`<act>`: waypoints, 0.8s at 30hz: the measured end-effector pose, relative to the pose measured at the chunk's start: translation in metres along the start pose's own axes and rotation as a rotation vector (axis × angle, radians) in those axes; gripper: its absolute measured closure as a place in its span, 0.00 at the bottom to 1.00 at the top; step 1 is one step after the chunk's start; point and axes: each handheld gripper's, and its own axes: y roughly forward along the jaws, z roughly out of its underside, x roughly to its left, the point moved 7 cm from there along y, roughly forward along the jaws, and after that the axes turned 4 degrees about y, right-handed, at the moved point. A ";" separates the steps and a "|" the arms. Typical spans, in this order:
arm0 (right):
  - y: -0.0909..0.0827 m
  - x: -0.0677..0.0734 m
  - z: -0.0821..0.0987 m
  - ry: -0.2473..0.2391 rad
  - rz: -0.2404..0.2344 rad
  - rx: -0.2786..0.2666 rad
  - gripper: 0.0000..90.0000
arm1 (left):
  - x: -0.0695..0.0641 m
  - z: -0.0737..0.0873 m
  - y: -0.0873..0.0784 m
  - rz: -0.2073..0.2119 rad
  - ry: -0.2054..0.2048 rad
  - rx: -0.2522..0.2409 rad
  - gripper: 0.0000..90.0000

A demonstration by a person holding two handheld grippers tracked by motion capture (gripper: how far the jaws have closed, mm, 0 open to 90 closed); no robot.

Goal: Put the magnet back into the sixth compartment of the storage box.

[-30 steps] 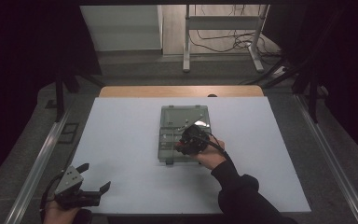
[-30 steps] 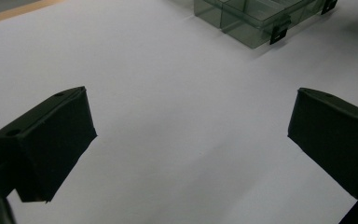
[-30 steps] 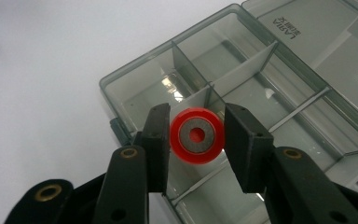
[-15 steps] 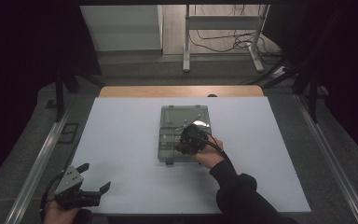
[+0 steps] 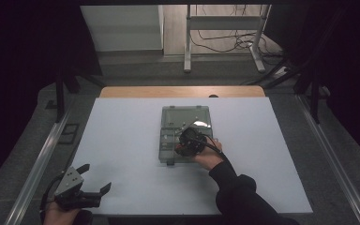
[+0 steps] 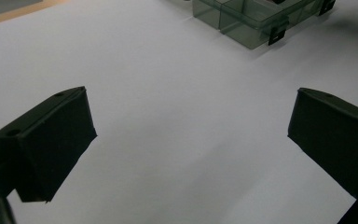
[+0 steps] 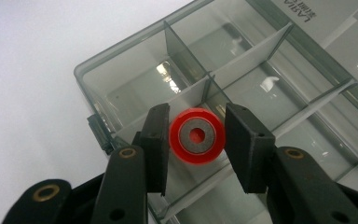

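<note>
Left gripper (image 5: 93,183) sits at the near left corner of the white table (image 5: 122,140), held in the person's left hand (image 5: 58,214). In the left gripper view its two black jaws stand wide apart with bare table surface between them; nothing is held.

Farther in, near the table's middle, the right gripper (image 5: 183,146) is over the near end of a clear compartment box (image 5: 185,115), carried by the right hand (image 5: 208,157) with a dark sleeve (image 5: 243,199) behind it.

In the right gripper view, the right gripper (image 7: 196,140) has its jaws drawn in close on either side of a red ring (image 7: 196,136) with a grey metal centre and a small hole. The ring sits between the pads, touching or just short of them; contact on the right pad cannot be judged exactly, but the ring appears gripped and raised above the box. It hangs over the box (image 7: 261,84) at a spot where thin dividers (image 7: 242,56) meet, near the corner by the box's front latch (image 7: 100,133). Which compartment lies under the ring cannot be told.

The compartments seen around the ring look empty. The box lid (image 5: 186,112) lies open and flat on the far side.

Beyond the table's far wooden edge (image 5: 183,91), a metal stand (image 5: 225,33) and loose cables (image 5: 225,44) lie on the floor.
</note>
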 end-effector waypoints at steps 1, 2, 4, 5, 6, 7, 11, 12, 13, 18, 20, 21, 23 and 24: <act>0.001 0.000 0.000 -0.003 0.000 0.002 0.68 | 0.000 0.000 0.000 0.000 0.000 0.000 0.01; 0.001 0.000 0.000 -0.003 0.000 0.003 0.68 | 0.000 0.000 0.000 0.000 0.000 0.000 0.01; 0.001 -0.001 0.000 -0.002 0.000 0.001 0.66 | 0.000 0.000 0.000 0.000 0.001 0.000 0.01; 0.001 -0.001 0.000 -0.002 0.001 0.001 0.65 | 0.000 0.000 0.000 0.001 0.000 0.001 0.01; 0.001 0.000 0.000 -0.001 0.004 -0.001 0.64 | 0.000 0.000 0.000 0.001 0.000 0.001 0.01; 0.000 0.000 0.000 -0.001 0.006 -0.003 0.63 | 0.000 0.000 0.000 0.001 0.000 0.001 0.01; -0.002 0.000 -0.001 -0.003 0.005 -0.011 0.61 | 0.000 0.000 0.000 0.001 0.001 0.001 0.01; -0.002 0.000 -0.001 -0.005 0.006 -0.013 0.60 | 0.000 0.000 0.000 0.001 0.001 0.001 0.01; -0.003 0.000 -0.001 -0.006 0.006 -0.015 0.59 | 0.000 0.000 0.000 0.001 0.001 0.001 0.01; -0.006 0.002 -0.003 -0.006 0.008 -0.028 0.52 | 0.000 0.000 0.000 0.001 0.001 0.001 0.01; -0.008 0.002 -0.003 -0.004 0.008 -0.032 0.50 | 0.000 0.000 0.000 0.001 0.001 0.001 0.01; -0.009 0.002 -0.003 -0.001 0.007 -0.035 0.48 | 0.000 0.000 0.000 0.001 0.001 0.001 0.01; -0.010 0.002 -0.003 0.000 0.007 -0.042 0.46 | 0.000 0.000 0.000 0.000 0.000 0.001 0.01; -0.011 0.002 -0.003 0.001 0.008 -0.045 0.45 | 0.000 0.000 0.000 0.000 0.000 0.001 0.01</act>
